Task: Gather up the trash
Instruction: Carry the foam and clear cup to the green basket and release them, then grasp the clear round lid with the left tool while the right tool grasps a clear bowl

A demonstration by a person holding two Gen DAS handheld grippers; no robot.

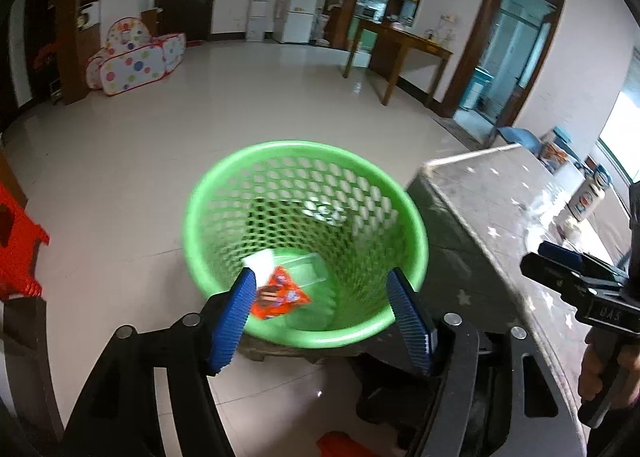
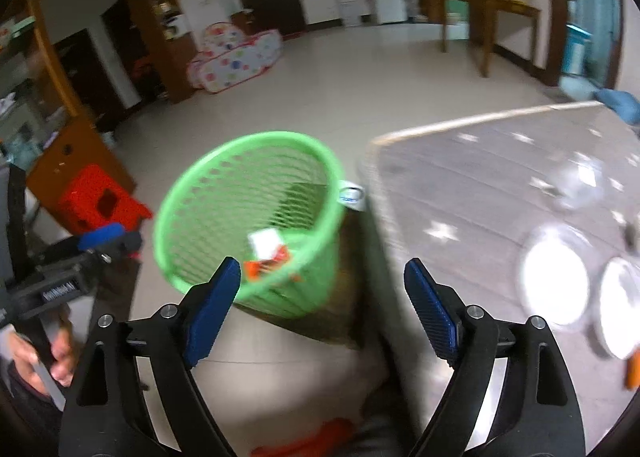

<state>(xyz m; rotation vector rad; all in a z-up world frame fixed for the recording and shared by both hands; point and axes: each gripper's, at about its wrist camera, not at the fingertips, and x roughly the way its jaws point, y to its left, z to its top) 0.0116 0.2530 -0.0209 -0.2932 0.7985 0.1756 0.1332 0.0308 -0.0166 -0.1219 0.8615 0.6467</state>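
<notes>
A green mesh basket (image 1: 208,225) stands on a low stool beside the grey table (image 1: 500,217). Inside it lie an orange wrapper (image 1: 282,295) and a white paper scrap (image 1: 262,263). My left gripper (image 1: 322,281) is open and empty, just above the basket's near rim. My right gripper (image 2: 322,273) is open and empty, held over the gap between the basket (image 2: 180,193) and the table (image 2: 480,185). The wrapper (image 2: 268,263) and scrap (image 2: 264,241) also show in the right wrist view. The right gripper also shows at the right edge of the left wrist view (image 1: 560,261).
On the table stand a white bottle (image 1: 590,197), a jar (image 1: 556,149) and shiny round lids (image 2: 554,285). A red plastic stool (image 2: 100,201) stands left of the basket. A wooden table (image 1: 400,45), a fridge and a dotted play tent (image 1: 132,57) stand far off across the tiled floor.
</notes>
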